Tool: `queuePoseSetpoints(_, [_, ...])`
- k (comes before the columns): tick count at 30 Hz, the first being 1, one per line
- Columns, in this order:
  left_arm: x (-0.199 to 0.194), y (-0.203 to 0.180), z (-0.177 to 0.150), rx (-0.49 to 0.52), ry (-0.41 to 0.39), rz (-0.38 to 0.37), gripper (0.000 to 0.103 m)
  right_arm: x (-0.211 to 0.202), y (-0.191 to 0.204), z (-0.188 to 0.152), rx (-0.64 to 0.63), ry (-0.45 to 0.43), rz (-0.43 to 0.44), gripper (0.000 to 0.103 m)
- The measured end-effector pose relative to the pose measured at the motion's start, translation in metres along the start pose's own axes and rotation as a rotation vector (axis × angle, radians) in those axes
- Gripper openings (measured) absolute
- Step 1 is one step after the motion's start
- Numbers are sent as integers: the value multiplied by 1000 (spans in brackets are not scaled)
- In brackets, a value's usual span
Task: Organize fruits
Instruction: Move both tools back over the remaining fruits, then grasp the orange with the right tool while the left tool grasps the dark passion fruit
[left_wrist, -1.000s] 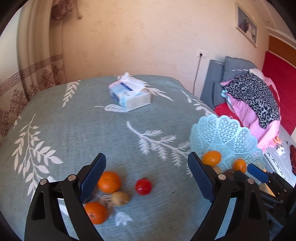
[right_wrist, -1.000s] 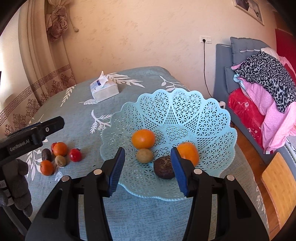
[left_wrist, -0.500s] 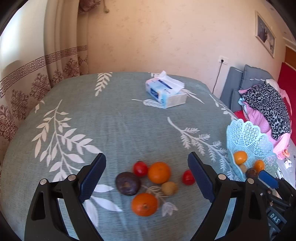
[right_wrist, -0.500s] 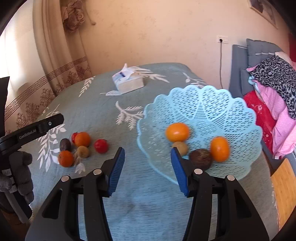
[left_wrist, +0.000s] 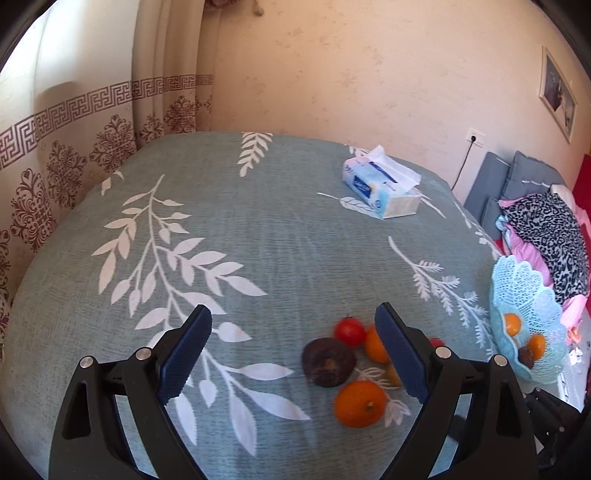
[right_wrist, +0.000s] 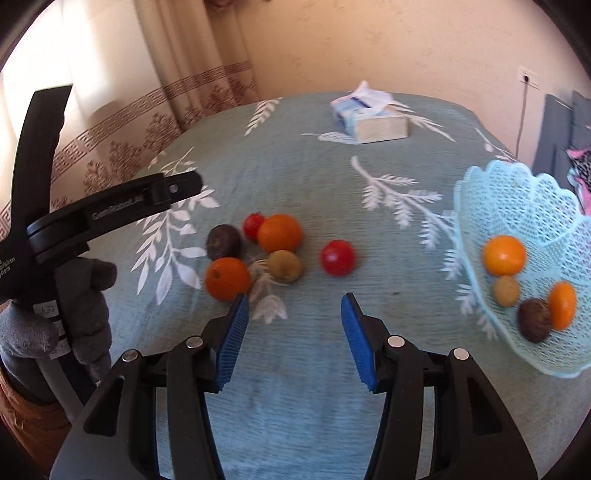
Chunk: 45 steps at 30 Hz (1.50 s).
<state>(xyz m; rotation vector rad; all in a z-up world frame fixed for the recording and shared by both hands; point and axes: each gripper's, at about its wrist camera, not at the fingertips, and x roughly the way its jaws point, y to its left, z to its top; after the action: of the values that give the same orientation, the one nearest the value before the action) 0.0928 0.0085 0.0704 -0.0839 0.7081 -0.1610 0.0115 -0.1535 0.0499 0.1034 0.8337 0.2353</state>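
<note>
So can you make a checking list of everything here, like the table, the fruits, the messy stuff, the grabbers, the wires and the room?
Surface: round table under a teal leaf-print cloth.
Job's things: loose on the cloth are two oranges, two red tomatoes, a dark fruit and a brownish fruit. The blue basket holds two oranges, a small brownish fruit and a dark fruit.
Clutter: tissue box at the far side.
Grippers: left gripper open, empty; right gripper open, empty.
Cables: one cord hanging from a wall socket.
Surroundings: curtains, framed picture, clothes pile.
</note>
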Motion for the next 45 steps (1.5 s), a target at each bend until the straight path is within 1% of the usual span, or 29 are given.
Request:
queuePoseSetpoints(4, [-1, 7, -2, 6, -16, 28, 89, 19, 19, 3, -46, 32, 12, 54])
queuePoseSetpoints(10, [-3, 14, -3, 11, -37, 48, 89, 45, 35, 8, -72, 78, 22, 54])
queuePoseSetpoints(25, [-1, 21, -6, 3, -42, 47, 89, 71, 57, 10, -125, 100, 15, 54])
queuePoseSetpoints(26, [0, 22, -6, 3, -41, 47, 89, 71, 57, 10, -128, 96, 14, 53])
queuePoseSetpoints(29, [1, 21, -7, 3, -38, 47, 89, 70, 56, 9, -135, 91, 11, 41])
queuePoseSetpoints(33, [3, 21, -7, 4, -32, 46, 89, 66, 52, 8, -126, 88, 13, 41])
queuePoseSetpoints(39, [7, 19, -10, 11, -18, 44, 89, 47, 38, 5, -93, 57, -2, 41])
queuePoseSetpoints(45, [14, 9, -15, 40, 7, 20, 89, 33, 21, 1, -57, 35, -23, 41])
